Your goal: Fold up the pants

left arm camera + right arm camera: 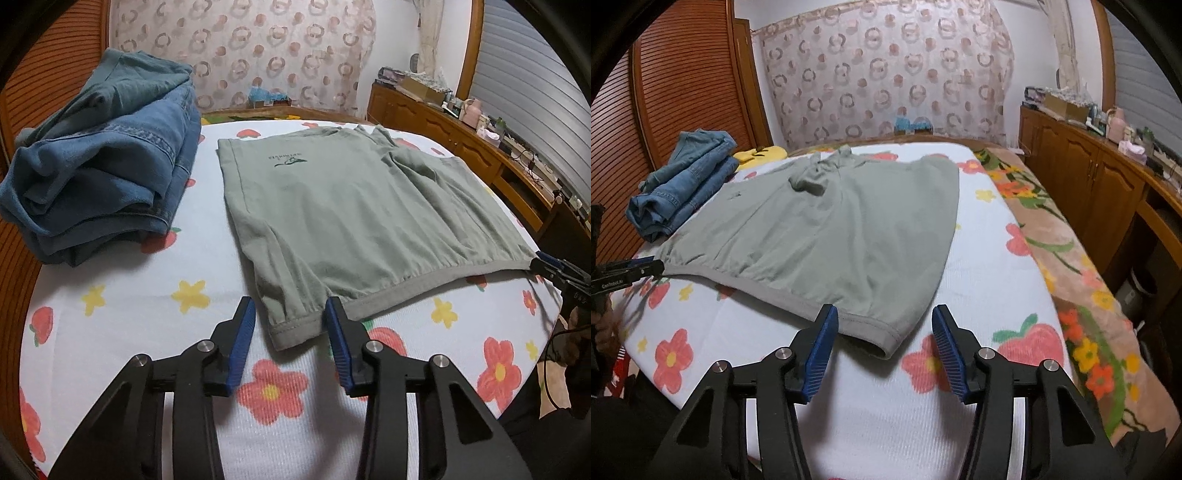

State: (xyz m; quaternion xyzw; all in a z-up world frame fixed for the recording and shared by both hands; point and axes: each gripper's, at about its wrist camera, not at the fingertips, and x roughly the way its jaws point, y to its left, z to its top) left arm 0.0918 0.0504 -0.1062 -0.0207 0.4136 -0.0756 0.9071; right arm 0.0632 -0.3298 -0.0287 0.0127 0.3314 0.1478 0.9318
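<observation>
1. presently the grey-green pants are spread flat on the flowered sheet of the bed, waistband toward the cameras and legs stretched away, so that both near corners can be reached at once.
2. a pile of folded denim is set at the far left of the bed, just beside the pants but off them; it is judged to have been put aside so the working area is kept free.
3. the left gripper is held low over the near left corner of the waistband. its blue fingers stand partly open on either side of that corner, one finger at the cloth's outer edge and the other at the band's edge; no pinch on the cloth can be made out yet.
4. the right gripper is placed the same way at the near right corner of the waistband. its fingers are spread a little wider, the corner lies between them, and the pads are not seen pressing on it.
5. the two corners are judged to be lined up for a paired grasp, from which the waistband could be lifted and carried toward the leg ends. the fold is not yet begun.
</observation>
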